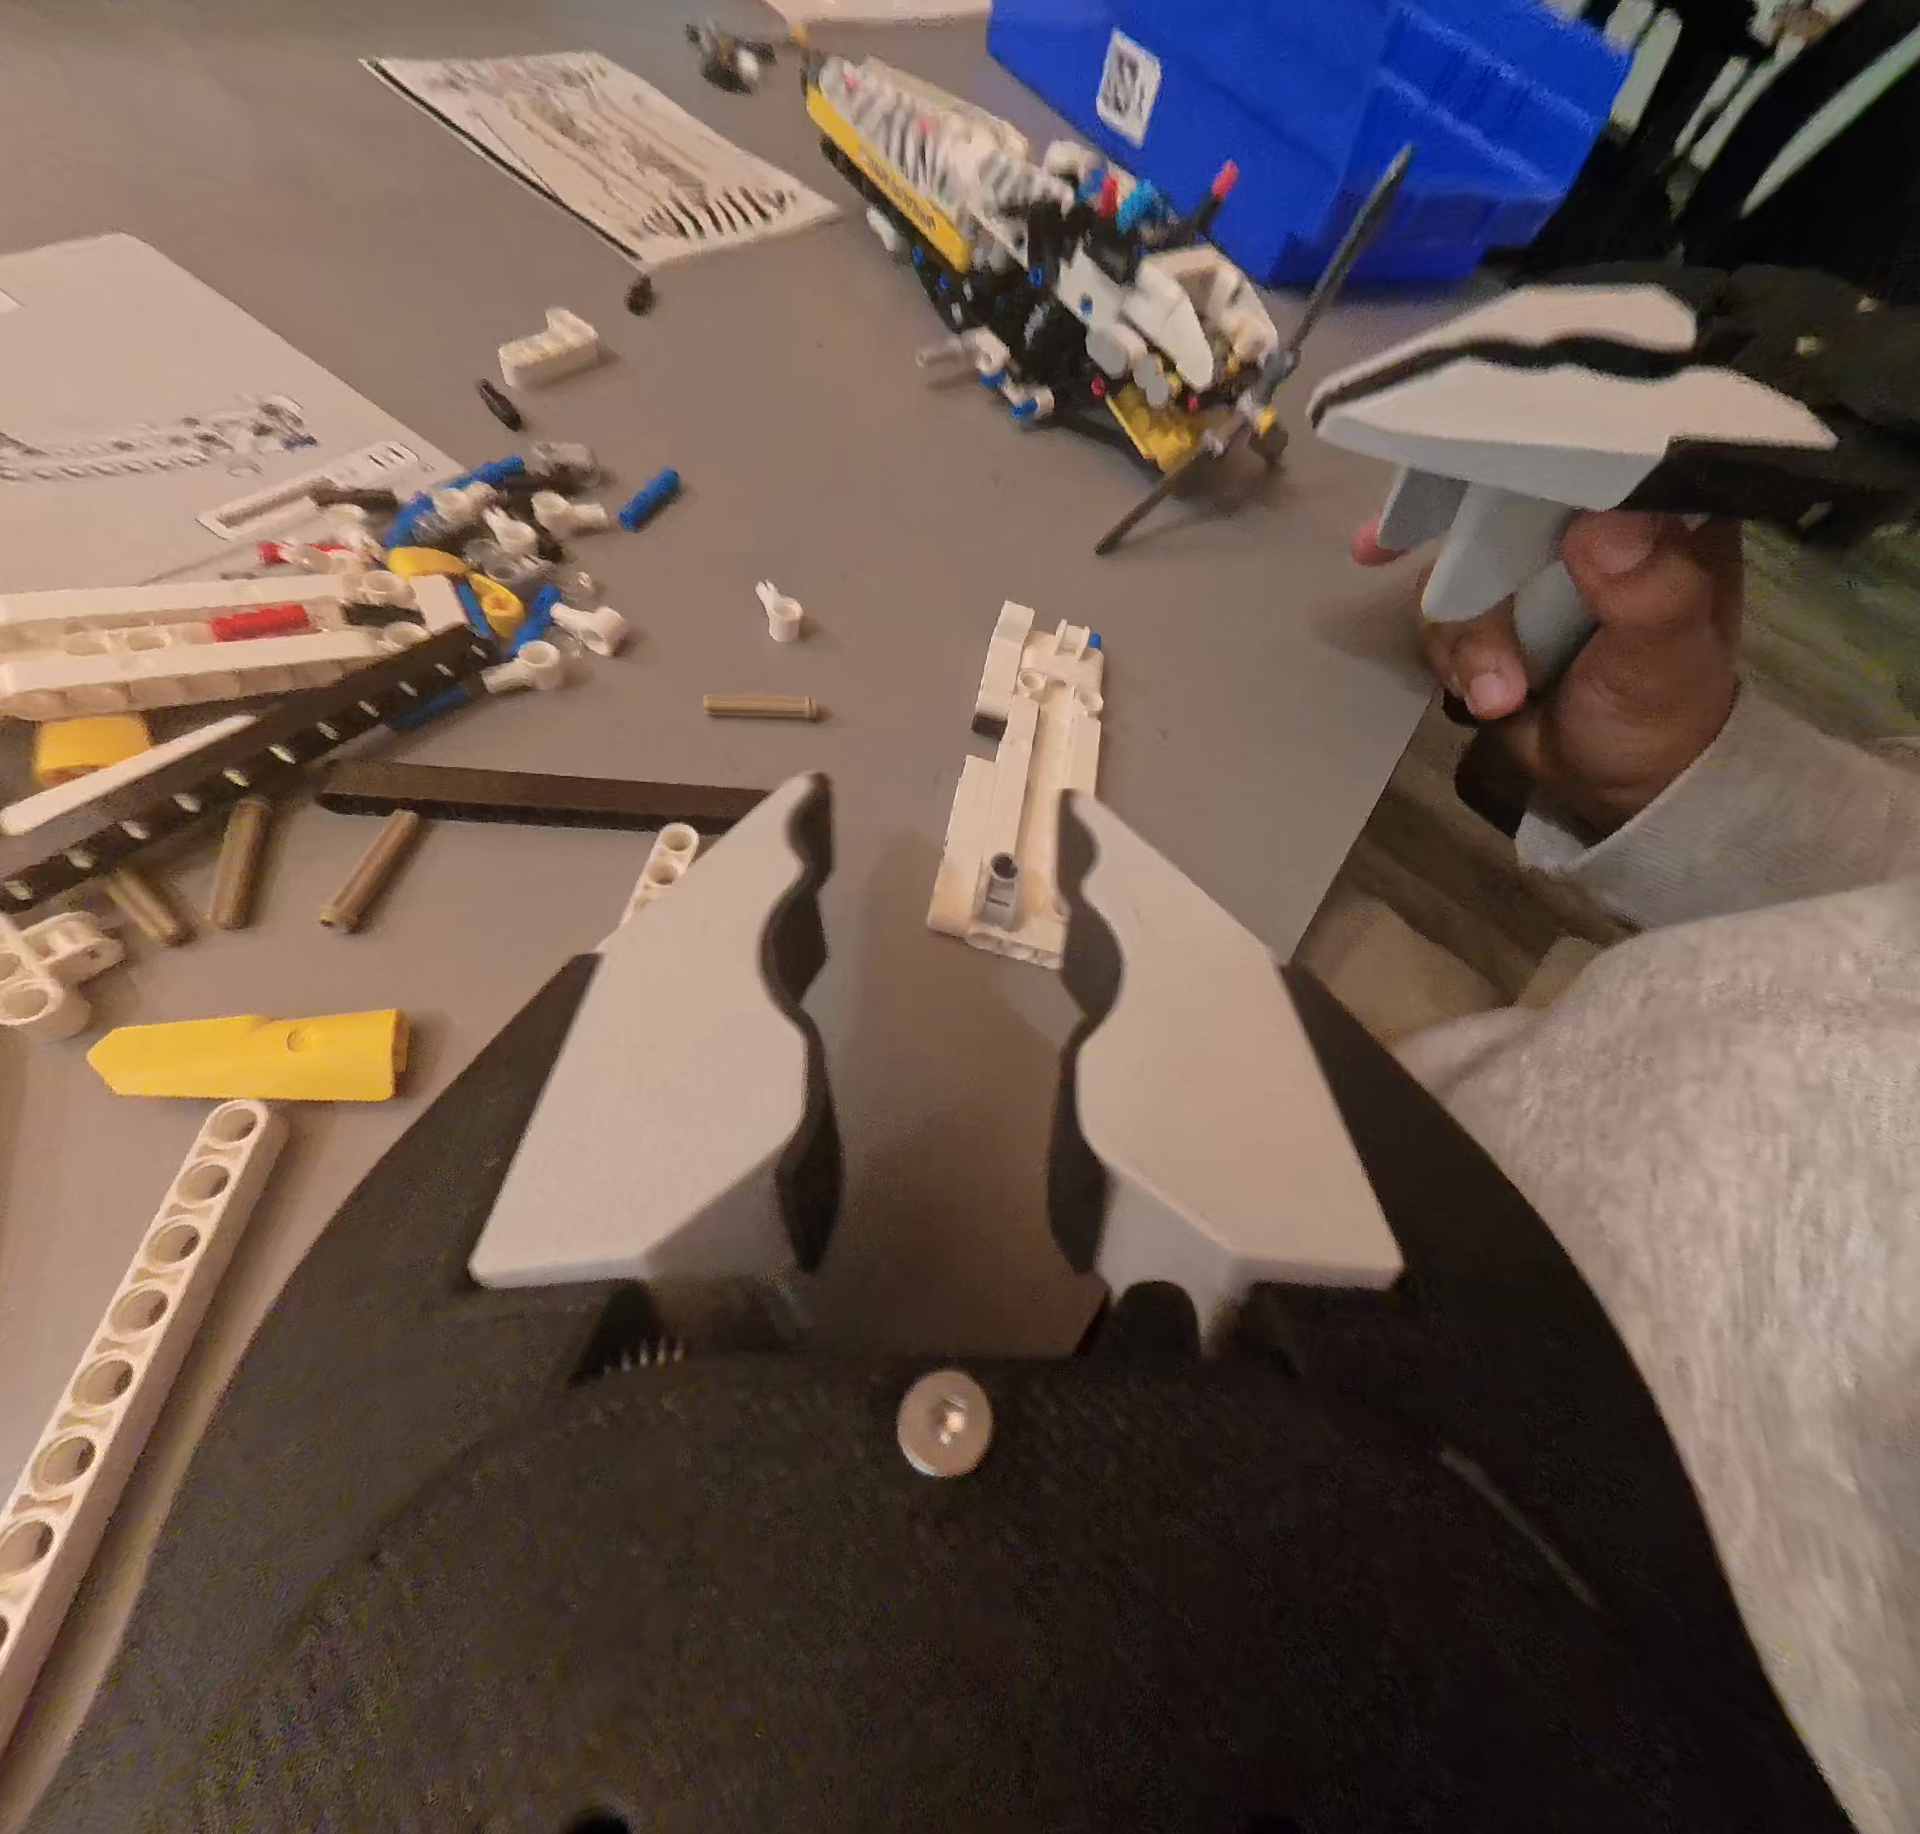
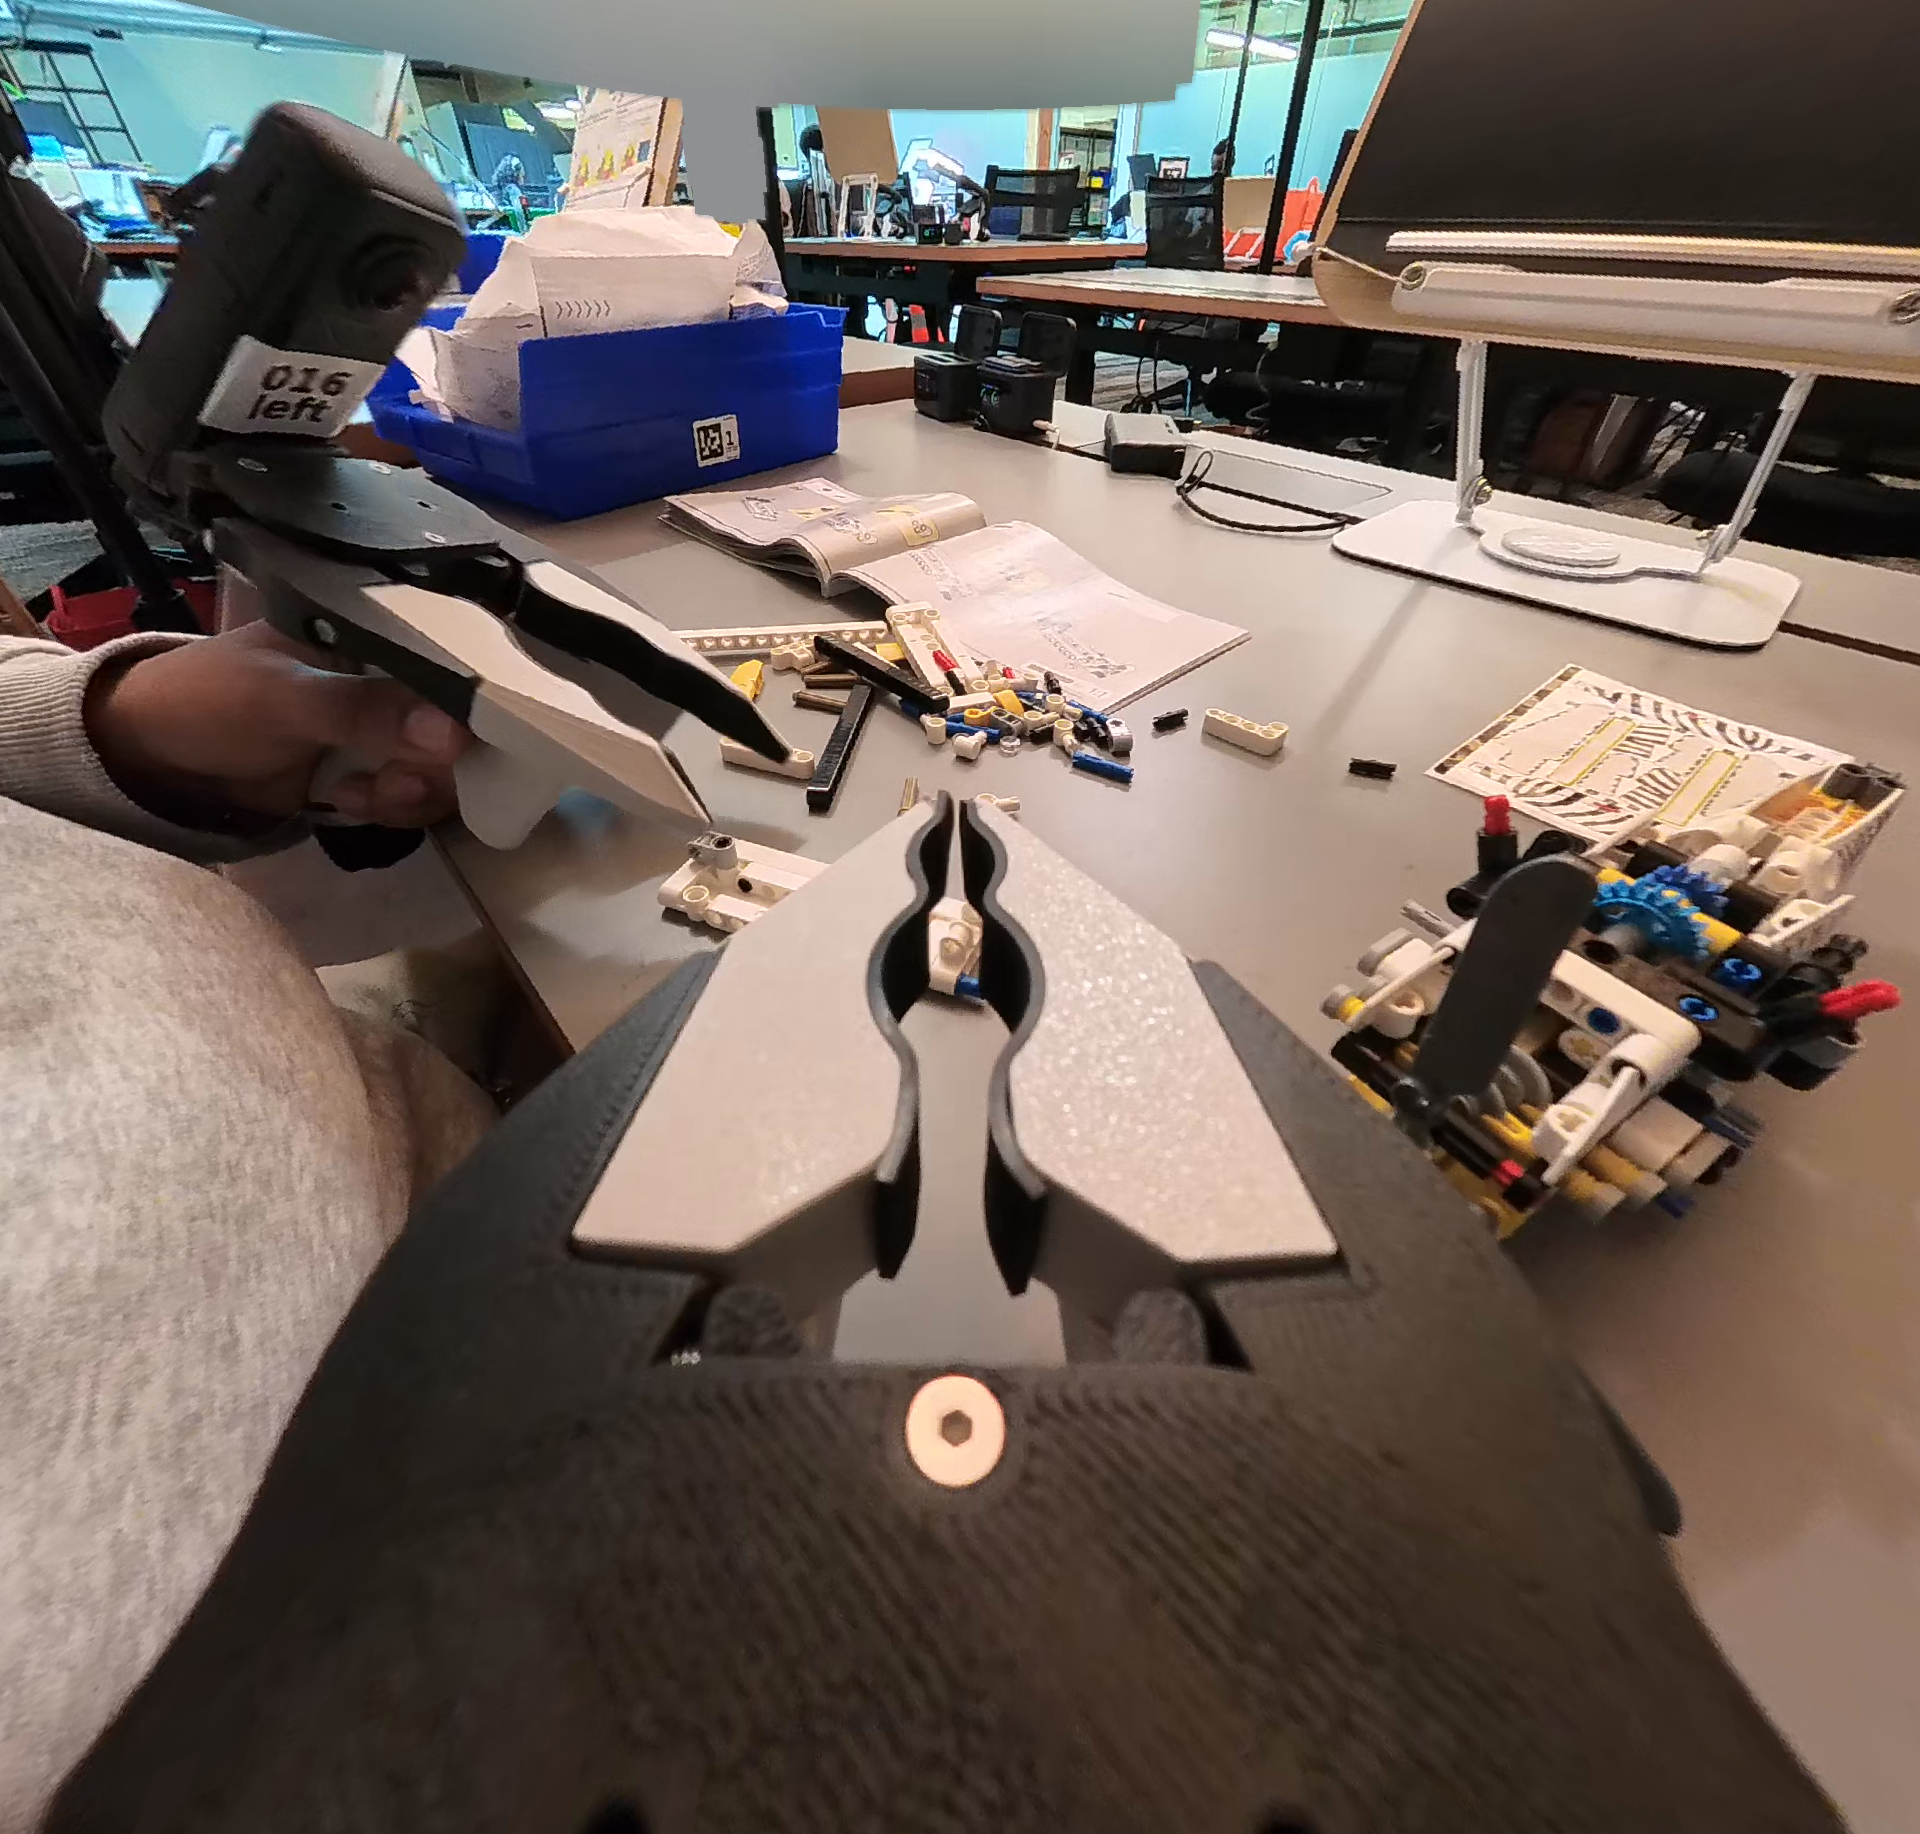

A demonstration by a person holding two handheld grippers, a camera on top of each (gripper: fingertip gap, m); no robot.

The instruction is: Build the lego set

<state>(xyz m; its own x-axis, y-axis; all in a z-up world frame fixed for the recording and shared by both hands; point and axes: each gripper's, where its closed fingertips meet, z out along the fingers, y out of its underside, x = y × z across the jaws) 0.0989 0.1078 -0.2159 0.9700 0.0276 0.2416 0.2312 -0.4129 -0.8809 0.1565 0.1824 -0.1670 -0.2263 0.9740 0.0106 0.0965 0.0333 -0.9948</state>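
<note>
A white sub-assembly (image 1: pixel 1023 787) with a grey pin at its near end lies on the grey table near the right edge. It also shows in the right wrist view (image 2: pixel 727 875). My left gripper (image 1: pixel 948 797) is open and empty, and hovers just above and short of the sub-assembly's near end. It also shows from the side (image 2: pixel 738 782). My right gripper (image 2: pixel 956 810) is shut with nothing between its tips. Part of the sub-assembly shows on the table through the gap between its fingers. It hangs at the table's right edge (image 1: pixel 1340 411). The half-built helicopter model (image 1: pixel 1039 257) (image 2: pixel 1610 1015) stands farther back.
A pile of loose parts (image 1: pixel 468 579) (image 2: pixel 997 714) lies left, with a yellow panel (image 1: pixel 249 1057), a long white beam (image 1: pixel 125 1369) and a tan axle (image 1: pixel 758 708). A blue bin (image 1: pixel 1299 91), an instruction booklet (image 2: pixel 987 579), a sticker sheet (image 2: pixel 1621 756) and a white stand (image 2: pixel 1558 558) lie behind. My left gripper is the nearer one to the tan axle (image 1: pixel 758 708): about 5 centimeters, against 15 centimeters.
</note>
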